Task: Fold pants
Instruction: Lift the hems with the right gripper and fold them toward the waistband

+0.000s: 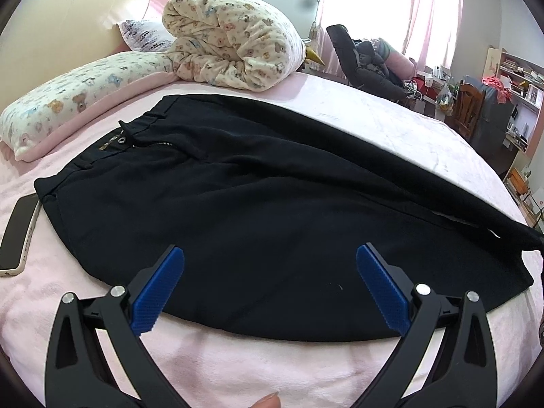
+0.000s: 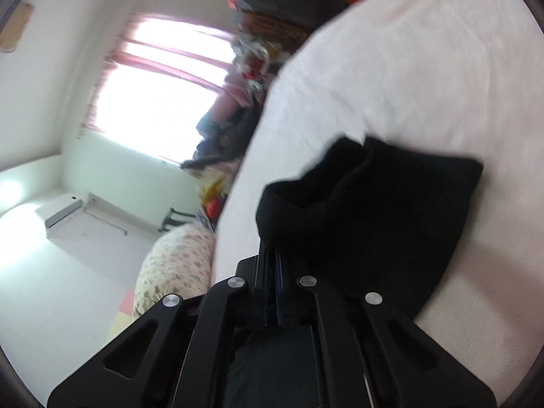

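Black pants [image 1: 272, 204] are lying spread across the pink bed [image 1: 374, 119], waistband toward the pillows. The right gripper [image 2: 270, 238] is pinching the hem end, jaws closed on cloth; the left gripper [image 1: 270, 258] is hovering above the near leg, jaws wide and empty. Judging by this, the hem should be travelling toward the waistband, low and taut, so edges meet squarely.
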Tool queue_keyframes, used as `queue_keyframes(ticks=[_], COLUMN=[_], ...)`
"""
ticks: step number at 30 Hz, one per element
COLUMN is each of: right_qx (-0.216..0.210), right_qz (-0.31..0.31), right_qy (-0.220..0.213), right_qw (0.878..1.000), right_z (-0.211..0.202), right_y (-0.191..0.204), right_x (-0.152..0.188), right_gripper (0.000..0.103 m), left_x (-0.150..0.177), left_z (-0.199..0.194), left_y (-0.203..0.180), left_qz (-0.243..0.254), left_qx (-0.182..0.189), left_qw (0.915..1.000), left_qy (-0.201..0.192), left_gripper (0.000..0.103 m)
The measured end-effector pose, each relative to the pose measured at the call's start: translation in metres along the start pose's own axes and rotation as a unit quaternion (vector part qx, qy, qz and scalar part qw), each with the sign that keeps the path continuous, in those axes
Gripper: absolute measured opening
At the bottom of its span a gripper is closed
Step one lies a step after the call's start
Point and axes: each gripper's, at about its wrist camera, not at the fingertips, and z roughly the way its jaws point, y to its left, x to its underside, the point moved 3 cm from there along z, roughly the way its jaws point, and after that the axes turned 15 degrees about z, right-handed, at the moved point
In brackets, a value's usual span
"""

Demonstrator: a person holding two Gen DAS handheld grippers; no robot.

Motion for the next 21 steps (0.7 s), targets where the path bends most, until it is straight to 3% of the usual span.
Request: queue_keyframes(ticks=[5, 8, 9, 11, 12, 13, 15, 19, 21], right_qx=[-0.009, 0.044, 0.084, 0.107, 0.111, 0.121, 0.133, 0.140, 0.109], right_qz=[0.052, 0.076, 0.092, 0.131, 0.129, 0.127, 0.131, 0.088, 0.053], right_qy=[-0.016, -0.016, -0.010, 0.006, 0.011, 0.015, 0.010, -0.032, 0.026], right_qw=[0.998, 0.996, 0.992, 0.986, 0.985, 0.984, 0.982, 0.986, 0.992], right_z=[-0.010, -0.005, 0.000, 0.003, -0.003, -0.006, -0.013, -0.038, -0.013], right_y=[-0.017, -0.045, -0.060, -0.080, -0.079, -0.075, -0.070, -0.042, -0.018], right_x=[-0.012, -0.010, -0.007, -0.005, -0.007, -0.007, -0.004, 0.025, 0.062], right_gripper=[0.003, 0.003, 0.003, 0.003, 0.005, 0.019, 0.032, 0.035, 0.035], left_x=[-0.001, -0.001, -0.001, -0.002, -0.003, -0.004, -0.008, -0.013, -0.012], left_z=[-0.002, -0.003, -0.003, -0.002, -0.003, -0.004, -0.007, -0.019, -0.025], left_y=[-0.001, -0.003, -0.002, 0.000, 0.001, 0.004, 0.014, 0.059, 0.083], left_qz=[0.005, 0.006, 0.005, 0.003, 0.001, -0.003, -0.016, -0.101, -0.155], left_qx=[-0.005, -0.006, -0.006, -0.006, -0.006, -0.008, -0.014, -0.025, -0.013], left_qw=[0.9999, 0.9999, 0.9999, 1.0000, 1.0000, 1.0000, 0.9998, 0.9946, 0.9877], left_qy=[-0.007, -0.008, -0.007, -0.003, -0.002, -0.001, -0.003, -0.006, -0.012], left_gripper=[0.101, 0.101, 0.101, 0.101, 0.101, 0.101, 0.101, 0.101, 0.101])
